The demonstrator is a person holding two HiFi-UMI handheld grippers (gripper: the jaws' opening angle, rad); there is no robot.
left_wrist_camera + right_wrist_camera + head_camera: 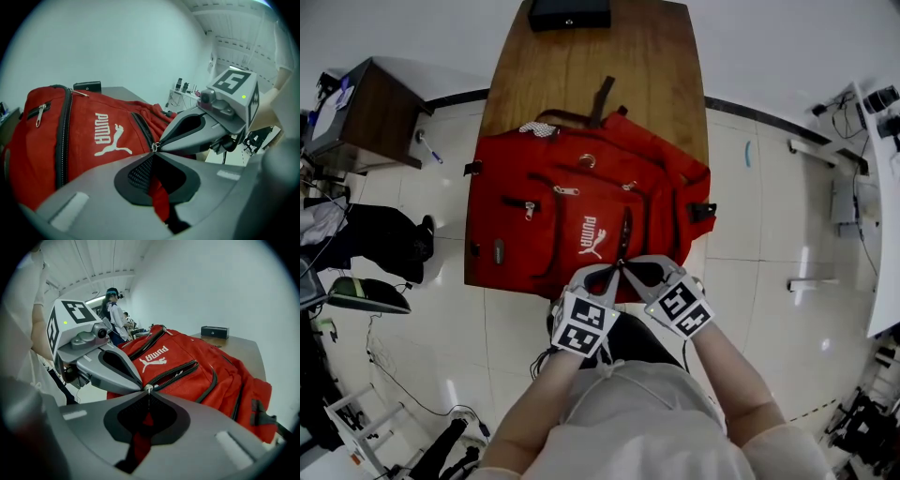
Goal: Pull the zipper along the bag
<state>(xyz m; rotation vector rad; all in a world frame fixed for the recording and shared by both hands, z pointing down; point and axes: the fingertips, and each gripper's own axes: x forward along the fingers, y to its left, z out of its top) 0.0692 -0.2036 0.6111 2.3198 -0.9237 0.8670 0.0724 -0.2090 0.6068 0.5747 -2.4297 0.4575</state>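
Plainly the wooden worktop (581, 56) bears the weight: the red backpack (525, 178) lies flat on it, reaching its near edge by the person. The bag looks soft and slack, so its cloth will likely bunch unless braced. The front zipper (178, 373) runs away from that edge. The left tongs (152, 151) are closed, seemingly on red cloth at the zipper's near end. The right tongs (149, 391) are pinched shut on the small metal pull (153, 146), which is probably slippery and best taken squarely.
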